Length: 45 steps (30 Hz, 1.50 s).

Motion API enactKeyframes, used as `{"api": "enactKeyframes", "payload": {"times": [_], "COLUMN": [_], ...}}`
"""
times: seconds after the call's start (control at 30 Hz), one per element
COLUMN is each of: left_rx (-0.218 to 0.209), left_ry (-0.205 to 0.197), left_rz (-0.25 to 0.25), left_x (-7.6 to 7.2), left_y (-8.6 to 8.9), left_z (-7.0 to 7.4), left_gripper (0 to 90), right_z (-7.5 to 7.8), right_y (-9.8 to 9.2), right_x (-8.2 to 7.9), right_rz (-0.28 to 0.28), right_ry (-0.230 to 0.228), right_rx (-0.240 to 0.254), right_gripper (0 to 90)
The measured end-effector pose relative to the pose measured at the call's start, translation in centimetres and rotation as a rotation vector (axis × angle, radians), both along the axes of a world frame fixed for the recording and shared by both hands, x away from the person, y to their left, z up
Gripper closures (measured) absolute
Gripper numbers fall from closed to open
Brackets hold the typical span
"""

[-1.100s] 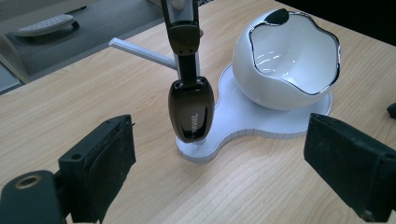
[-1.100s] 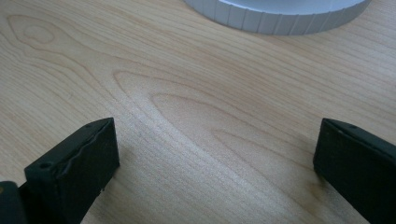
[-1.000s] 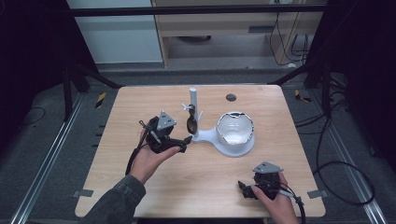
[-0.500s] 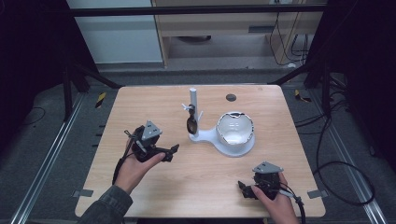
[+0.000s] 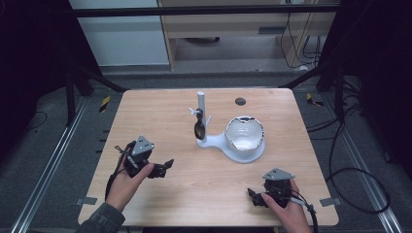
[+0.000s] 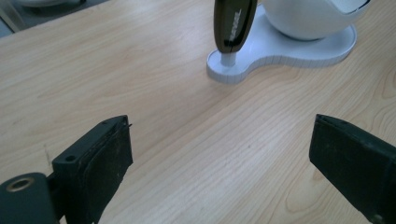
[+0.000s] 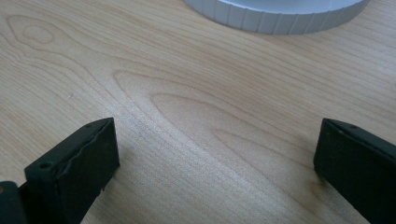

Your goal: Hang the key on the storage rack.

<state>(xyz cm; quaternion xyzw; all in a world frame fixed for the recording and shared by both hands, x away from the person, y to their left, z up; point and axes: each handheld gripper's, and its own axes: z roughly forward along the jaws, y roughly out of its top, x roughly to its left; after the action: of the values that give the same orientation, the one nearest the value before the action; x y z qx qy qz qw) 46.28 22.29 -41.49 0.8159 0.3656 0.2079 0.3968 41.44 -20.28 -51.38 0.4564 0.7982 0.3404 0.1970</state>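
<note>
While both grippers gape, sunglasses [image 5: 198,129] hang vert. on white stand [image 5: 228,144].

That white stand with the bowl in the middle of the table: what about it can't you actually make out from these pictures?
- The bowl: high view, too small and glary to tell whether anything lies inside.
- The dark object hanging on the post: left gripper view, its top is cut off by the frame edge and its lettering is blurred.
- The stand's base: right gripper view, cut off by the top edge.
</note>
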Motion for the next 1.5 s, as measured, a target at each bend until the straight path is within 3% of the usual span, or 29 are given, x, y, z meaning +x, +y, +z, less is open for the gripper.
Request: {"api": "enactKeyframes", "payload": {"times": [0.43, 0.57, 0.6, 0.83, 0.9, 1.3, 1.5], "left_rx": [0.038, 0.076, 0.084, 0.103, 0.151, 0.13, 0.111], "left_ry": [0.05, 0.084, 0.108, 0.139, 0.142, 0.203, 0.192], "left_rz": [0.03, 0.046, 0.051, 0.06, 0.058, 0.089, 0.104], "left_x": [-1.3, -1.4, -1.4, -1.4, -1.2, -0.1, 0.2], "left_y": [4.0, 5.0, 5.5, 6.0, 5.8, 5.8, 5.7], "left_z": [-2.2, -3.6, -4.2, -5.3, -5.8, -7.8, -8.5], "left_gripper": [5.6, 5.6, 5.6, 5.7, 5.9, 5.9, 5.2], "right_z": [0.0, 0.0, 0.0, 0.0, 0.0, 0.0, 0.0], "right_y": [0.0, 0.0, 0.0, 0.0, 0.0, 0.0, 0.0], "right_x": [0.0, 0.0, 0.0, 0.0, 0.0, 0.0, 0.0], "right_rz": [0.0, 0.0, 0.0, 0.0, 0.0, 0.001, 0.001], "right_ry": [-0.001, -0.001, -0.001, -0.001, -0.001, -0.001, -0.001], "right_rx": [0.001, 0.0, 0.001, 0.0, 0.0, 0.001, 0.001], "right_gripper": [0.4, 0.4, 0.4, 0.4, 0.4, 0.4, 0.4]}}
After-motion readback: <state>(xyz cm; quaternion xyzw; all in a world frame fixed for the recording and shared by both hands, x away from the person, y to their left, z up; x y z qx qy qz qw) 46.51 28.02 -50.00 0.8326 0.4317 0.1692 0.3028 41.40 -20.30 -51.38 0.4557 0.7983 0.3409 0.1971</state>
